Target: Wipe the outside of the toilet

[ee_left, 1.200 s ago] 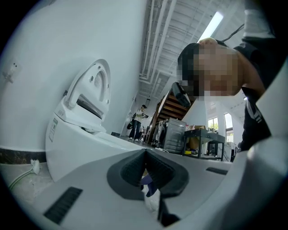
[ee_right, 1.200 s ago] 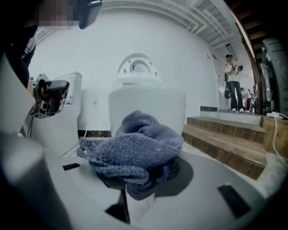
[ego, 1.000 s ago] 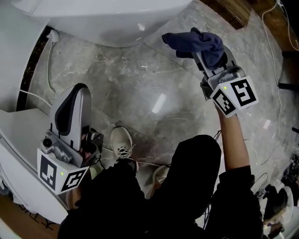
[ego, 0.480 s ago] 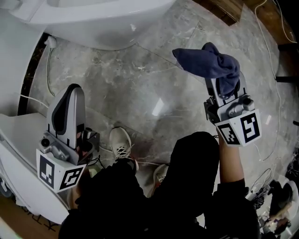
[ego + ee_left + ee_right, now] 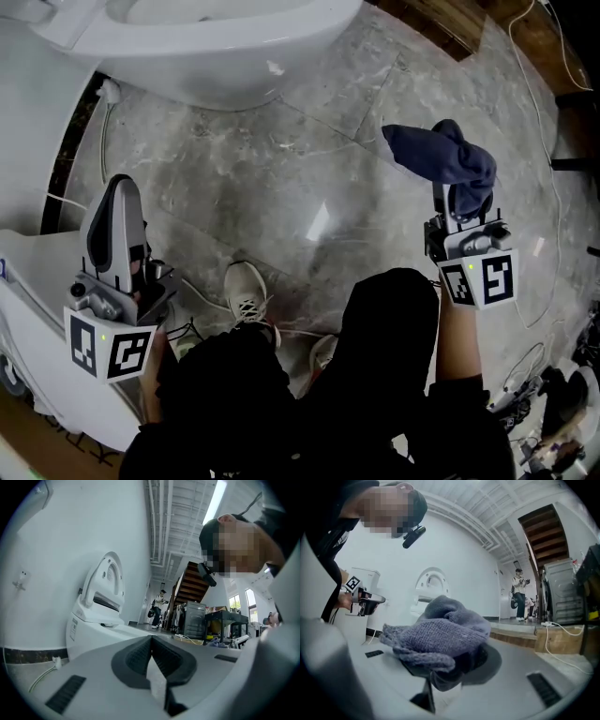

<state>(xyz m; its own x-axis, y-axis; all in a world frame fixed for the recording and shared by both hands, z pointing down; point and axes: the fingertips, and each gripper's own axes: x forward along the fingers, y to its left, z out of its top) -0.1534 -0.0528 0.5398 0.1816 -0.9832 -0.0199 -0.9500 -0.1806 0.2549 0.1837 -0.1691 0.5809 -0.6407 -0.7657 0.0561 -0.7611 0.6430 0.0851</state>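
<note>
Head view: toilet (image 5: pixel 234 56) bowl at the top, cut off by the frame edge. Left gripper (image 5: pixel 114 202) low on the left, well apart from the bowl. Right gripper (image 5: pixel 459 202) on the right, blue cloth (image 5: pixel 441 155) bunched over its tips and hiding them. Marker cubes show black square patterns, no readable words.

Left gripper view: jaws pressed together, nothing between them. Toilet beyond with its lid raised. A sticker (image 5: pixel 73 629) on its side has print too small to read.

Right gripper view: jaws clamped on the cloth, whose folds cover the pads. Toilet behind it is partly hidden. Left gripper is small at the left edge, its marker legible only as a pattern.
</note>
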